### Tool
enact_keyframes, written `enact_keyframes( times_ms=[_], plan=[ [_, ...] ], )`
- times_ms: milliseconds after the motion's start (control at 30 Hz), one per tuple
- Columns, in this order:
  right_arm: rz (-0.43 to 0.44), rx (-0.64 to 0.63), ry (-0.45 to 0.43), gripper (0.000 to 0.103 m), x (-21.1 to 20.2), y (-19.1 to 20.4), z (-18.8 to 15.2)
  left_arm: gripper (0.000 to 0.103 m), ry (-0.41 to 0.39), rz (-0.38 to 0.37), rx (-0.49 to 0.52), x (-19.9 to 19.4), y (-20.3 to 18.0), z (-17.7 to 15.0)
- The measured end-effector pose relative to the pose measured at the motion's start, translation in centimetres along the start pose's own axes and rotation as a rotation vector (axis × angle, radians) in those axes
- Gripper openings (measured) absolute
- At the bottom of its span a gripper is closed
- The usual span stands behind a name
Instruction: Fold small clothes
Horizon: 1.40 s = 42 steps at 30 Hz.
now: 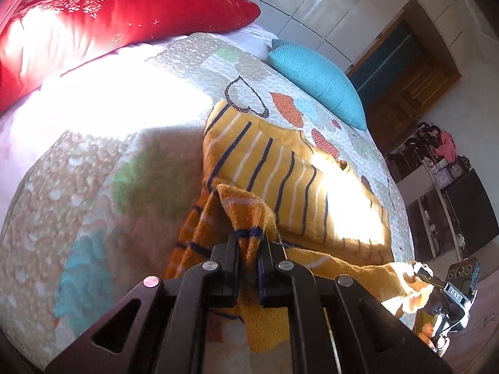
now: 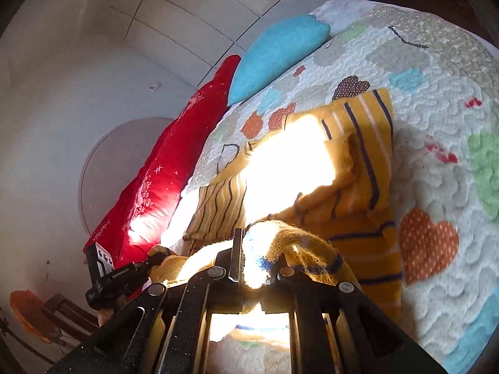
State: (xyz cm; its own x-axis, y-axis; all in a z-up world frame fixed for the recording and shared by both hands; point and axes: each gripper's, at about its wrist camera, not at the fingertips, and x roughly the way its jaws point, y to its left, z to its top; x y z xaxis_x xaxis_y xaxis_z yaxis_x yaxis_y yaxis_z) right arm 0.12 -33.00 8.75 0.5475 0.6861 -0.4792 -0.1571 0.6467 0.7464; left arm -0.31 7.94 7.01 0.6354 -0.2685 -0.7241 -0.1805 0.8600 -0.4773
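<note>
On the bed's near edge, the left gripper [image 1: 249,243] is pinched tight on the hem of a yellow striped knit sweater [image 1: 280,168], and the right gripper [image 2: 254,249] is clamped on the same hem further along. The rest of the sweater lies on the heart-patterned quilt [image 1: 93,187]. Beyond sit a turquoise cushion [image 1: 318,81] and a red pillow [image 1: 93,15].

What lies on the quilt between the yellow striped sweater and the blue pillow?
In the left wrist view, only bare quilt with heart patches separates the yellow striped sweater from the blue pillow; nothing else lies on it.
</note>
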Motion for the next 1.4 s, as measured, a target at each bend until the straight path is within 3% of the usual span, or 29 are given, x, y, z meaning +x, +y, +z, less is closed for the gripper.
enact_keyframes(
  times_ms=[167, 233, 267, 300, 333, 433, 667, 833, 933, 1033, 1167, 1267, 1333, 1400],
  plan=[
    [0.080, 0.149, 0.028, 0.015, 3.6, -3.3, 4.2, 0.008, 0.091, -0.045, -0.088, 4.5, 0.8, 3.2],
    [0.151, 0.267, 0.026, 0.035, 4.8, -5.7, 5.3, 0.012, 0.105, -0.071, -0.148, 5.8, 1.6, 4.2],
    [0.194, 0.334, 0.015, 0.052, 5.3, -7.1, 5.9, 0.017, 0.108, -0.105, -0.190, 6.4, 2.1, 4.8],
    [0.233, 0.406, -0.006, 0.058, 5.7, -8.5, 6.2, 0.027, 0.108, -0.139, -0.236, 6.8, 2.7, 5.3],
    [0.259, 0.476, -0.033, 0.058, 6.1, -9.8, 6.4, 0.036, 0.104, -0.173, -0.285, 7.1, 3.2, 5.7],
    [0.270, 0.582, -0.074, 0.058, 7.0, -11.9, 7.1, 0.049, 0.076, -0.216, -0.394, 7.7, 4.4, 6.8],
    [0.122, 0.424, -0.047, 0.061, 7.6, -9.3, 9.3, 0.060, 0.048, -0.138, -0.344, 7.7, 3.8, 8.6],
    [0.045, 0.324, -0.107, 0.080, 5.3, -7.2, 9.6, 0.066, 0.058, -0.052, -0.216, 7.0, 2.9, 7.2],
    [-0.096, 0.211, -0.132, 0.080, 3.9, -5.9, 9.3, 0.066, 0.065, 0.038, -0.101, 7.0, 2.1, 6.5],
    [-0.253, -0.037, -0.086, 0.077, 4.7, -2.1, 8.7, 0.066, 0.018, 0.120, 0.071, 6.4, -0.1, 5.5],
    [-0.342, -0.322, 0.028, 0.045, 8.2, 2.4, 7.0, 0.066, 0.007, 0.176, 0.246, 7.1, -3.2, 4.8],
    [-0.362, -0.366, 0.123, 0.041, 12.3, 2.5, 6.5, 0.066, 0.065, 0.264, 0.230, 9.9, -3.2, 5.7],
    [-0.453, -0.350, 0.134, 0.038, 14.6, 0.8, 7.0, 0.066, 0.086, 0.294, 0.154, 11.6, -1.7, 6.7],
    [-0.473, -0.273, 0.116, 0.037, 15.8, -1.6, 8.4, 0.073, 0.086, 0.284, 0.084, 12.4, -0.3, 7.4]
  ],
)
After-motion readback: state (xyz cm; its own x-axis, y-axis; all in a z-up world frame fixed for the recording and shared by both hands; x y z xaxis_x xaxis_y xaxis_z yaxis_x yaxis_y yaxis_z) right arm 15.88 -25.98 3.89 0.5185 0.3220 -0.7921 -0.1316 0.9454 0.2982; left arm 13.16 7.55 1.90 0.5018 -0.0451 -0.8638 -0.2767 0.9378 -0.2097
